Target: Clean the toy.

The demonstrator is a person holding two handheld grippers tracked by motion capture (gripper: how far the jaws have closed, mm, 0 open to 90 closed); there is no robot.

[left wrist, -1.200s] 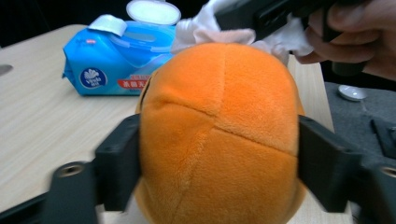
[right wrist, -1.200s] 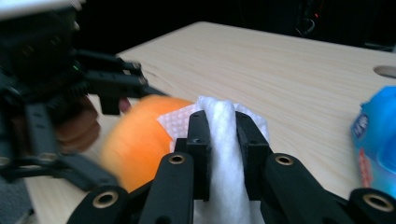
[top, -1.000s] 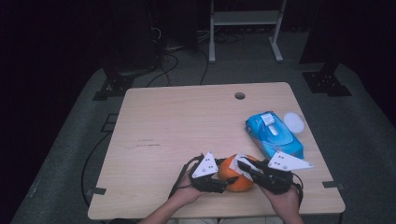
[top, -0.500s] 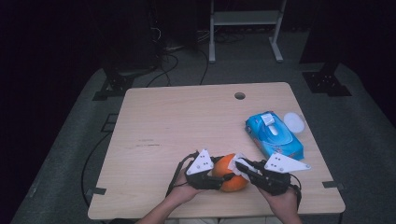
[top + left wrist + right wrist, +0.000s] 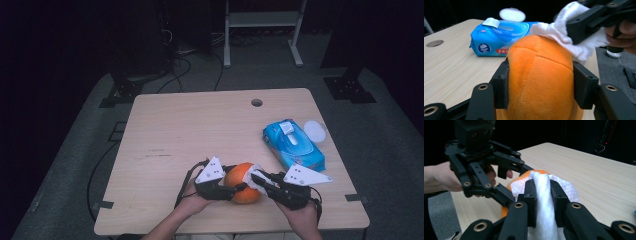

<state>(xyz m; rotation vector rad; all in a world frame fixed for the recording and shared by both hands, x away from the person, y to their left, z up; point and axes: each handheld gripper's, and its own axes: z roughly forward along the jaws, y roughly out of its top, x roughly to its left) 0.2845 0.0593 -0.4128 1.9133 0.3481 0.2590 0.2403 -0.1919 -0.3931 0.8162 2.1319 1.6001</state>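
A: High view first. Near the front edge of the wooden table (image 5: 200,130), an orange plush ball (image 5: 243,180), pinched from its left by the left gripper (image 5: 235,186). Jaws just closing in a touch more, ball squeezed between them.

B: And from the other side, the right gripper (image 5: 260,179), clamped narrow on a white wipe (image 5: 257,172), wipe laid against the ball's upper right. Farther right, well apart from the ball, a blue wet-wipe pack (image 5: 294,146), lid flipped open toward the table's edge.

A: Over to the left gripper view. Orange plush ball (image 5: 540,82) filling the gap, pads (image 5: 503,85) pressed into both flanks, seams bulging a little.

B: Up top there, white wipe (image 5: 559,32) draped on the crown of the ball, gripped by the right gripper (image 5: 579,27). Behind it, the blue wet-wipe pack (image 5: 499,37), lying flat with its lid up.

A: Right gripper view now. White wipe (image 5: 544,195) bunched into a ridge between the near jaws, held tight.

B: Just beyond, a sliver of orange plush ball (image 5: 537,172) under the wipe, and the left gripper (image 5: 510,188) gripping it from the left, hand (image 5: 441,178) behind.
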